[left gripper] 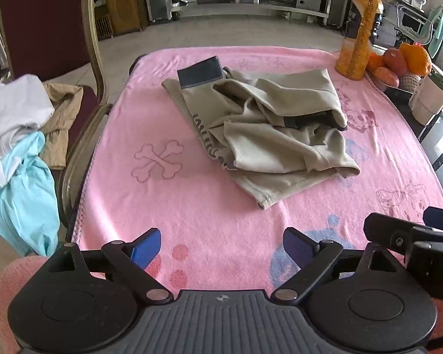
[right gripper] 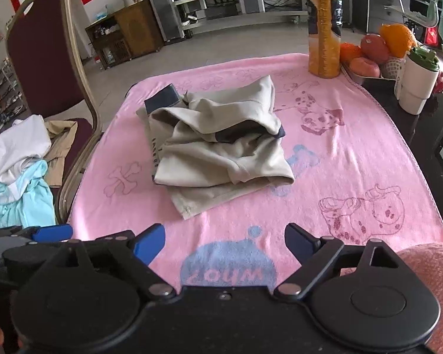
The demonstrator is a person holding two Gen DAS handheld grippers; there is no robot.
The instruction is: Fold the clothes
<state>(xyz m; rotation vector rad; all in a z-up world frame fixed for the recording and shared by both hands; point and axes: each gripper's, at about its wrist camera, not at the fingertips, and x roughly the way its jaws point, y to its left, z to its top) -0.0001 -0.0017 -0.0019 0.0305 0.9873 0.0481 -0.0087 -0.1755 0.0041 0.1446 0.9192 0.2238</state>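
Pink terry towel (left gripper: 192, 206) covers the whole table in the left wrist view, and the beige garment (left gripper: 260, 135) sits crumpled near the middle of it, dark cuff poking out at the far side, nowhere near folded yet. The left gripper (left gripper: 221, 247) hangs low at the near edge with its jaws spread wide and nothing between them, well apart from the cloth. A pile of white and light blue clothes (left gripper: 17, 147) is heaped on the chair (left gripper: 97, 59) to the left. Over in the right wrist view it's the same story: the right gripper (right gripper: 225, 243) is also wide open and empty, hovering back from the garment. The juice bottle (right gripper: 324, 29) stands on the far right corner of the towel, right beside a fruit tray (right gripper: 369, 56) and a white cup (right gripper: 418, 85). Likely trouble: the layers are bunched, so a pinch could grab two plies at once and drag the lump instead of spreading it, or catch the towel underneath. A wide sweep to the right could also knock that tall bottle over.
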